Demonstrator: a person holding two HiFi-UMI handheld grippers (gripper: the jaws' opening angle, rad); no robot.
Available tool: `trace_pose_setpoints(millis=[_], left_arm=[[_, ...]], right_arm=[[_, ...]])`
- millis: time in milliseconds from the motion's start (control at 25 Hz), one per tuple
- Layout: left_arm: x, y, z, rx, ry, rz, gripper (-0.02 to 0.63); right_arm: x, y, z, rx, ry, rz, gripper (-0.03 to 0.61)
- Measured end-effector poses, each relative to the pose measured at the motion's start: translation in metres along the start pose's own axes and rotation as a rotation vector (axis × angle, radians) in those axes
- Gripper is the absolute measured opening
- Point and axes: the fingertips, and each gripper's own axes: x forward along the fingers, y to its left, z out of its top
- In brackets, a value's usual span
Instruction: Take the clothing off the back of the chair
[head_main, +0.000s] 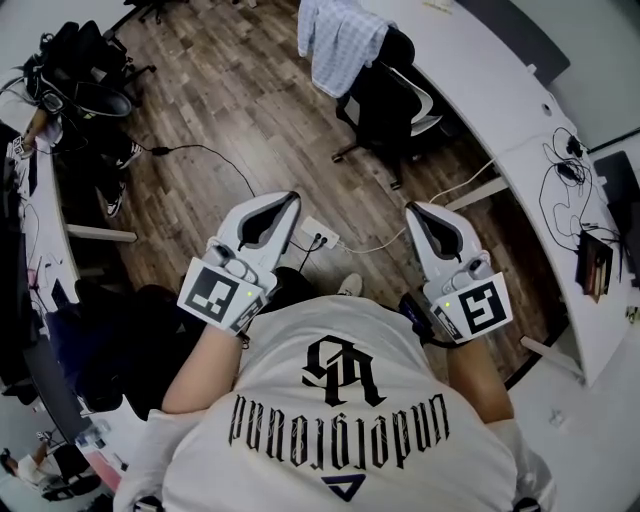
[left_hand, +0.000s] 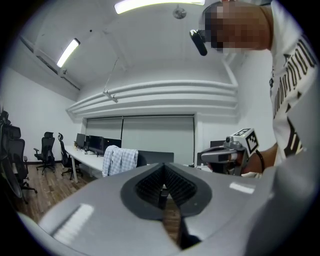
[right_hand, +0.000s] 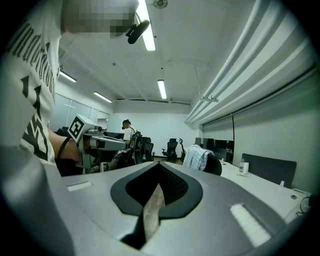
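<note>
A light-blue plaid shirt (head_main: 340, 40) hangs over the back of a black office chair (head_main: 395, 105) at the far end of the wooden floor, next to the white desk. Both grippers are held level in front of the person, well short of the chair. My left gripper (head_main: 285, 205) is shut with nothing in it, and my right gripper (head_main: 415, 212) is shut and empty too. In the left gripper view the shirt (left_hand: 120, 161) shows far off beyond the closed jaws, with the right gripper (left_hand: 225, 155) alongside. The right gripper view shows the shirt (right_hand: 197, 157) on the chair (right_hand: 216, 165) ahead.
A long curved white desk (head_main: 500, 130) runs along the right, with cables and a dark device on it. A power strip (head_main: 320, 235) and cords lie on the floor ahead. Black chairs (head_main: 80, 70) crowd the upper left. A person (right_hand: 127, 132) stands far off.
</note>
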Motion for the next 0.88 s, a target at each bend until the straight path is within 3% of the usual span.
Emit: trace_pose_setpoints(millis=[200, 400, 520, 880], left_arm=[[0.020, 0.018, 0.002, 0.005, -0.004, -0.010, 0.049], [0.042, 0.062, 0.002, 0.004, -0.020, -0.028, 0.049], [0.057, 0.089, 0.001, -0.020, -0.016, -0.074, 0.049], [0.096, 0.184, 0.012, 0.013, -0.032, -0.219, 0.049]], right_arm=[[0.018, -0.016, -0.003, -0.002, 0.008, -0.004, 0.000], [0.046, -0.030, 0.002, -0.030, 0.010, -0.053, 0.000], [0.067, -0.039, 0.003, -0.019, 0.019, -0.098, 0.000], [0.163, -0.052, 0.019, -0.025, 0.025, -0.214, 0.000]])
